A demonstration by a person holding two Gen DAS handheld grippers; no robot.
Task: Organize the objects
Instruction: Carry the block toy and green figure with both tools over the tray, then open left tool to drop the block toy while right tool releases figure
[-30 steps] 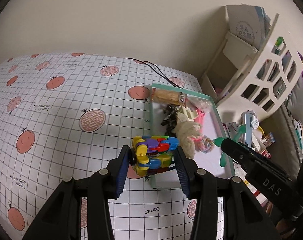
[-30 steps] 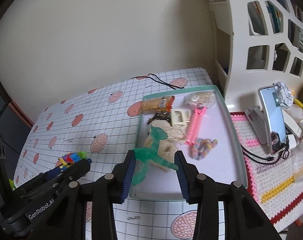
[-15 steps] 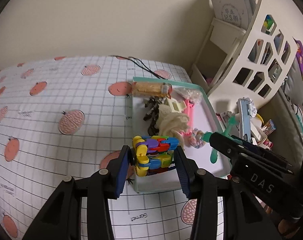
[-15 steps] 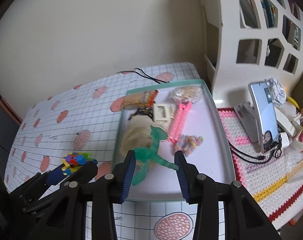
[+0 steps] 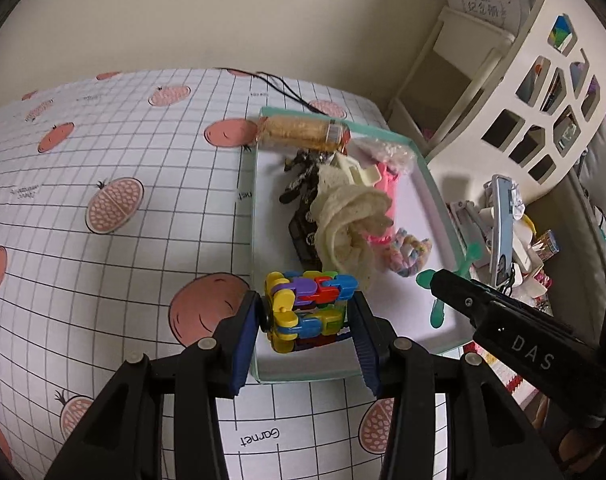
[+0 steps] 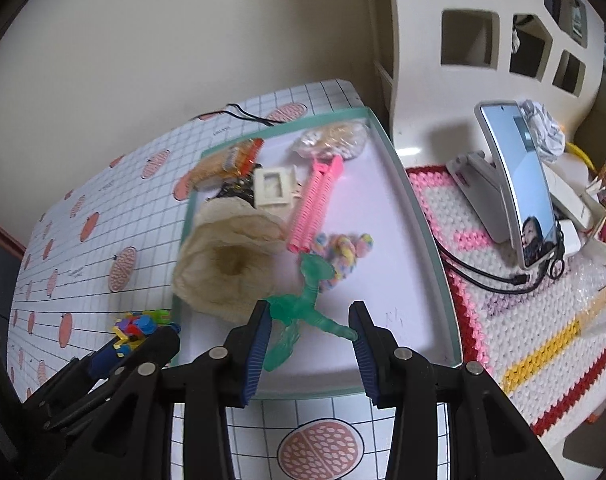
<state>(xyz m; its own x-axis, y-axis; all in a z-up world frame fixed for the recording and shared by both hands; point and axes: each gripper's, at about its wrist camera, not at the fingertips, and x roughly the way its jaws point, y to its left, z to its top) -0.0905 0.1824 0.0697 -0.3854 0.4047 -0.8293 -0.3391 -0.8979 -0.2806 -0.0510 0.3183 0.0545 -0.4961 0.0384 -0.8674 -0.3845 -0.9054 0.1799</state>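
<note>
My left gripper (image 5: pixel 306 316) is clamped on the multicoloured block chain (image 5: pixel 308 307), held above the near-left corner of the green-rimmed tray (image 5: pixel 439 196). My right gripper (image 6: pixel 309 330) pinches the translucent green figure (image 6: pixel 303 312) over the tray's near half — pads (image 6: pixel 261 332) touching both ends. Already in the tray: cream knit cloth (image 6: pixel 227 260), pink roller (image 6: pixel 317 204), pastel hair tie (image 6: pixel 343 250), snack packet (image 5: pixel 303 134).

Both grippers (image 5: pixel 307 316) (image 6: pixel 309 330): black plastic arms w/ silver screws, blue ribbed jaws, white "DAS" lettering.
</note>
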